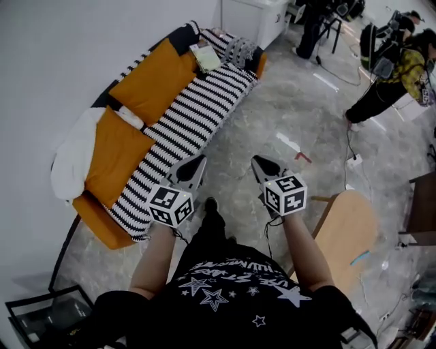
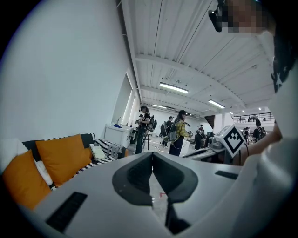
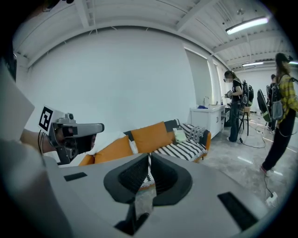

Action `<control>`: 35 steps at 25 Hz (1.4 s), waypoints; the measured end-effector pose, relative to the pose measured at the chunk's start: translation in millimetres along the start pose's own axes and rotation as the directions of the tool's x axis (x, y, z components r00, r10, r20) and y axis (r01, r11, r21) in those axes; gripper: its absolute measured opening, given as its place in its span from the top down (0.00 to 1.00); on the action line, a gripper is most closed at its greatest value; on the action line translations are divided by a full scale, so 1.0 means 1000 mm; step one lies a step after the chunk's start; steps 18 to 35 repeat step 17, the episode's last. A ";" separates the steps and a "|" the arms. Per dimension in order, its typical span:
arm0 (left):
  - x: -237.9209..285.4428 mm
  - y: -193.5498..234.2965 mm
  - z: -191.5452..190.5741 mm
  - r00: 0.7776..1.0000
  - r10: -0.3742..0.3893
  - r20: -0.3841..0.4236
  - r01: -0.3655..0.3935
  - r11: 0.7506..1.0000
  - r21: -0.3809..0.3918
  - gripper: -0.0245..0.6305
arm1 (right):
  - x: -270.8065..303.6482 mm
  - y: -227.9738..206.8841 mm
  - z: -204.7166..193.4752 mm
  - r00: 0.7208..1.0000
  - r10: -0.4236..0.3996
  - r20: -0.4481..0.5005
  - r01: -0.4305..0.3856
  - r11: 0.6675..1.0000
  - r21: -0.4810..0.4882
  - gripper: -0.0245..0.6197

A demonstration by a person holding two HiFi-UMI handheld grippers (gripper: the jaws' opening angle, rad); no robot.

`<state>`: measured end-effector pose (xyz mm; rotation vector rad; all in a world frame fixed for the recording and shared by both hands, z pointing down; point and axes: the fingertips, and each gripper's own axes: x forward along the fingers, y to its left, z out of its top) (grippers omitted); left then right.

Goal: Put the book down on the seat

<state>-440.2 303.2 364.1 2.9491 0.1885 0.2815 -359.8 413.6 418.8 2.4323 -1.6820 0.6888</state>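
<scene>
A pale green book (image 1: pixel 205 57) lies on the far end of the sofa's black-and-white striped seat (image 1: pixel 191 116), leaning by an orange back cushion (image 1: pixel 153 80). It also shows small in the left gripper view as the book (image 2: pixel 98 152) and in the right gripper view as the book (image 3: pixel 180 135). Both grippers hang in the air over the floor, well short of the sofa's near end. My left gripper (image 1: pixel 197 162) is shut with nothing in it. My right gripper (image 1: pixel 261 163) is likewise shut and empty, its pads meeting at the tips.
A white throw (image 1: pixel 71 153) drapes the sofa's near end. A round wooden seat (image 1: pixel 347 228) stands at my right. A white cabinet (image 1: pixel 255 17) is beyond the sofa. People (image 1: pixel 392 65) stand at the back right, with cables (image 1: pixel 351 160) on the marble floor.
</scene>
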 end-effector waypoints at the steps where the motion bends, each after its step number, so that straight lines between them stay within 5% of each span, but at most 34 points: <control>1: -0.003 -0.005 -0.001 1.000 0.001 0.001 -0.001 1.000 0.003 0.95 | -0.005 0.002 -0.001 1.000 0.003 0.005 -0.003 1.000 -0.003 0.91; 11: -0.032 -0.054 -0.006 1.000 -0.003 0.000 0.003 1.000 0.027 0.95 | -0.050 0.026 -0.026 0.999 0.035 0.001 -0.035 0.999 -0.032 0.91; 35: -0.043 -0.056 -0.016 1.000 0.009 -0.008 -0.009 1.000 0.026 0.95 | -0.055 0.030 -0.034 1.000 0.025 0.007 -0.025 0.999 -0.027 0.91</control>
